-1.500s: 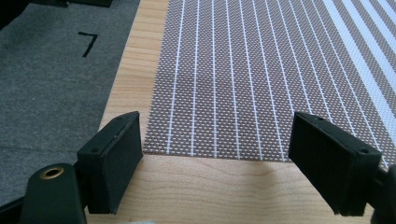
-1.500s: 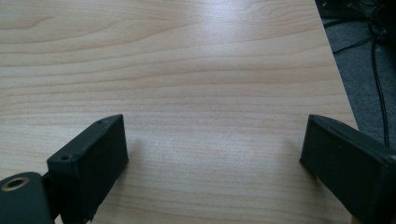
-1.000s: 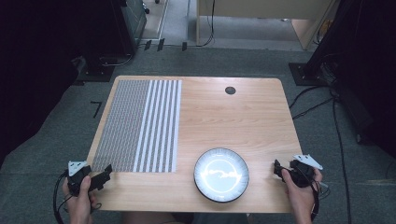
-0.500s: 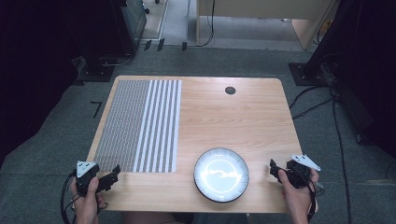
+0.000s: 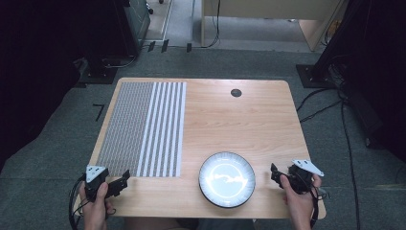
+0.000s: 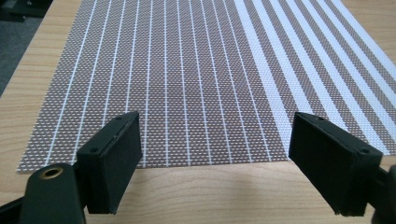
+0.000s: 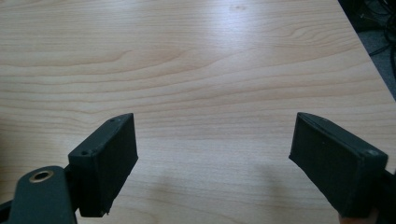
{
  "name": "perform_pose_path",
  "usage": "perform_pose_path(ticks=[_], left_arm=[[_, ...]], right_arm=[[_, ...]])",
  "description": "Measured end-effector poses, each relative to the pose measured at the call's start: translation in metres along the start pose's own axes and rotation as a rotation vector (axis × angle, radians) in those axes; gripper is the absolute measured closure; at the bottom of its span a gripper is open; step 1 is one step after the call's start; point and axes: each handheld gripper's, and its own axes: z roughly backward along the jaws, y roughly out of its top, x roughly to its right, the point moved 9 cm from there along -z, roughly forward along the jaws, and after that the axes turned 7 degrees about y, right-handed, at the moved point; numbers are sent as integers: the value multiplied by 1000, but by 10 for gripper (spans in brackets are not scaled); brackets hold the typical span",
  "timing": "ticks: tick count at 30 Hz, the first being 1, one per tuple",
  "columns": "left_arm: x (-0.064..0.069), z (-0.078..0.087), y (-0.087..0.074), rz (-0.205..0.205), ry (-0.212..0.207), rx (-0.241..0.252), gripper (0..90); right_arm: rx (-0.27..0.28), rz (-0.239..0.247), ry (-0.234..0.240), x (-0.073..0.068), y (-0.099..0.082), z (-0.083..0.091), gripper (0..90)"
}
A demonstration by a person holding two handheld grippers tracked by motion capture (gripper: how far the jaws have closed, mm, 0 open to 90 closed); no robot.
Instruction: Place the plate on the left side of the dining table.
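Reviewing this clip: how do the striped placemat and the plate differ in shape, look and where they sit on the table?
The placemat is a flat woven rectangle, grey-brown with white stripes that widen toward its right side; the plate is round, dark-rimmed, with a glossy pale centre. The placemat lies on the left of the table, running from the far edge toward the near one; the plate sits at the near edge, right of centre. The placemat is matte; the plate reflects light. Neither is touched by a gripper.

Round white plate [image 5: 227,179] with dark rim, upright and empty, near front edge of tabletop [image 5: 230,120]. Striped woven placemat [image 5: 141,127] lying flat along left side, well apart from plate.
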Motion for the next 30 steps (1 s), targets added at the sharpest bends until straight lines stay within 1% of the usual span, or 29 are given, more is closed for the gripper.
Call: perform_pose_path(ticks=[3,5,6,8,9,15,18,19,21,22,23,24,25,27,28,29,30], left_arm=[[5,0,0,-1,-6,2,171],[11,0,0,-8,-16,1,171],[11,0,0,-8,-16,1,171],[19,-1,-1,-22,-25,-2,170],[19,-1,-1,-22,-25,-2,170],[30,-1,0,-46,-37,-2,170],[35,0,3,-47,-33,3,171],[35,0,3,-47,-33,3,171],[42,-1,8,-37,-31,5,171],[42,-1,8,-37,-31,5,171],[48,-1,12,-46,-27,12,171],[48,-1,12,-46,-27,12,170],[53,0,15,-70,-14,24,170],[61,0,18,-108,-1,35,170],[69,-2,20,-115,-4,38,169],[69,-2,20,-115,-4,38,169],[72,-4,21,-117,-2,40,169]], right_arm=[[2,3,10,-4,0,0,147],[7,-2,18,-8,1,0,147],[7,-3,20,-9,1,0,147],[8,-3,24,-11,1,1,147],[8,-3,24,-11,1,1,147],[9,-7,37,-16,1,1,147],[7,-27,47,-18,1,0,147],[7,-27,47,-18,1,0,147],[12,-29,46,-20,5,0,147],[11,-32,39,-21,7,0,146],[9,-28,24,-21,8,0,147],[9,-28,24,-21,8,0,147],[7,-18,18,-21,10,-1,146],[-9,6,7,-25,17,-2,144],[-5,5,3,-25,20,-2,144],[-5,5,3,-25,20,-2,144],[-3,1,3,-26,23,-2,145]])
